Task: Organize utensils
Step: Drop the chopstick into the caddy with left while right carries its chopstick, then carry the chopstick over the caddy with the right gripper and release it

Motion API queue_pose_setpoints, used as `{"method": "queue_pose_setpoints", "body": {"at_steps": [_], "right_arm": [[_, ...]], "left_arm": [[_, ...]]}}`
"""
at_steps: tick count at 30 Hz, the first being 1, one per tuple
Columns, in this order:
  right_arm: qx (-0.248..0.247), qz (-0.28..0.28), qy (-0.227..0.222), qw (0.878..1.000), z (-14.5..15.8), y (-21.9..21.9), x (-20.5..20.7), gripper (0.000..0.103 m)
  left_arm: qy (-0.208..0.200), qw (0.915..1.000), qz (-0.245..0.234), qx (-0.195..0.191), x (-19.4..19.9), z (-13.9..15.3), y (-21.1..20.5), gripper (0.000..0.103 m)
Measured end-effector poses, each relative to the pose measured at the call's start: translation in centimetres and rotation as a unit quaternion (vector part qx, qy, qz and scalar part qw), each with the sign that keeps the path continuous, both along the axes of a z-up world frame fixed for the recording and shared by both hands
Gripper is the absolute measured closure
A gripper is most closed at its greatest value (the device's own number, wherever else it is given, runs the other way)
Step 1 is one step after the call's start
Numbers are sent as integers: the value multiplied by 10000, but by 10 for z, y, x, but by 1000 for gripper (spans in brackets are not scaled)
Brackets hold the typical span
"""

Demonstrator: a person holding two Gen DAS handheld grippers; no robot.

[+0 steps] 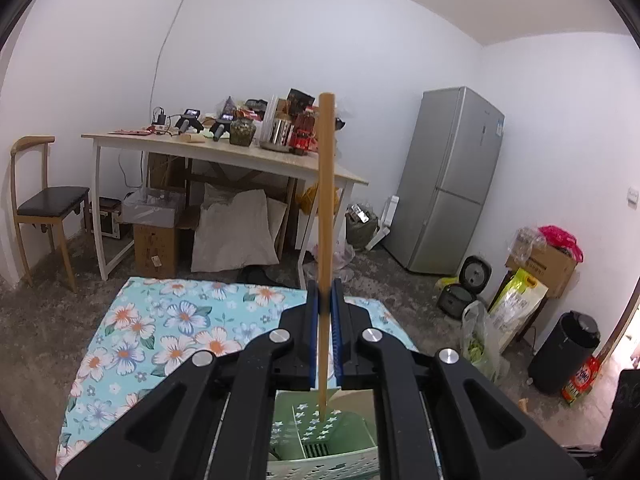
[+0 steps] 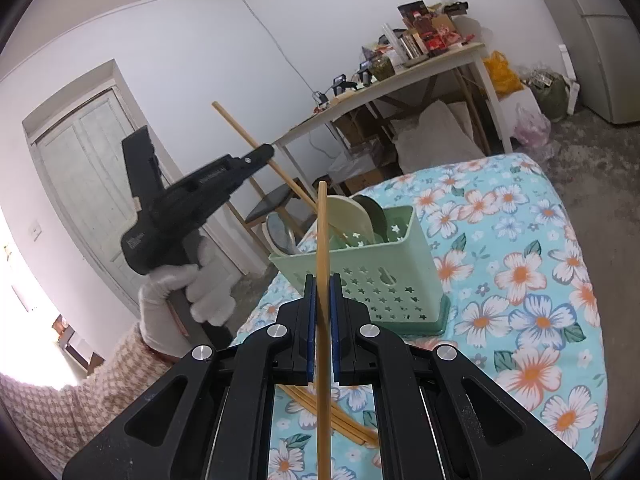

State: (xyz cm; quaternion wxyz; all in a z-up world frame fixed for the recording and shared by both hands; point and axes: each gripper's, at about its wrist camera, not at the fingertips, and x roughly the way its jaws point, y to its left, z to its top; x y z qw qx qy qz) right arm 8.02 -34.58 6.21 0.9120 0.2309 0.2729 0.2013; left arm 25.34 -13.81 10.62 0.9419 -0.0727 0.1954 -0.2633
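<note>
Two chopsticks are up in the air, one in each of your grippers — agreed?

— Yes. Your left gripper (image 1: 325, 292) has its blue pads pinched on a bamboo chopstick (image 1: 326, 208) that stands nearly upright, its lower tip just over the green utensil basket (image 1: 320, 456). Seen from the right wrist, that same gripper sits in your white-gloved left hand (image 2: 188, 296), up and to the left of the basket, with the stick slanting down toward the basket's left end.

— And the right one?

— Your right gripper (image 2: 321, 286) is clamped on a second chopstick (image 2: 322, 320), held close to vertical just in front of the basket.

— What does the basket already hold?

— A beige spoon (image 2: 352, 216), a dark green spoon (image 2: 372, 216) and a grey-blue one (image 2: 280, 232), all leaning toward its left and back side. It stands on the floral tablecloth (image 2: 520, 280).

— Anything loose?

— A small bundle of chopsticks (image 2: 340, 416) lies flat on the cloth in front of the basket, under your right gripper's jaws.
</note>
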Motion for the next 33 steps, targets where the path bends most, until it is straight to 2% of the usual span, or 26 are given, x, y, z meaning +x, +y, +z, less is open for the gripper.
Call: {"method": "queue_pose_setpoints", "body": {"at_steps": [5,9,11,13,20,25,33], "right_arm": [[24,-22,87,10000,-4,-2,4,98],[15,-67,115,9999,-6,-4,2,98],[38,-88,126,9999,-8,-5,2,98],[62,-102,137,9998,-8,-6,3,98],[89,-93,123,9998,-6,-5,2,98],[95,-98,91,9999,-5,-4,1,98],[73,-97,64,9999,-2,-2,1,98]], "left_arm": [[283,9996,-2,-21,5,-17,-3,98],[359,9993,-90,32,-1,-25,-5,96],[391,9991,-132,60,-3,-26,-6,90],[411,9990,-150,76,-6,-26,-6,76],[277,9994,-156,101,-20,-17,-2,58],[69,9999,-76,134,-32,-6,3,39],[-91,9999,58,12,-44,6,21,30]]}}
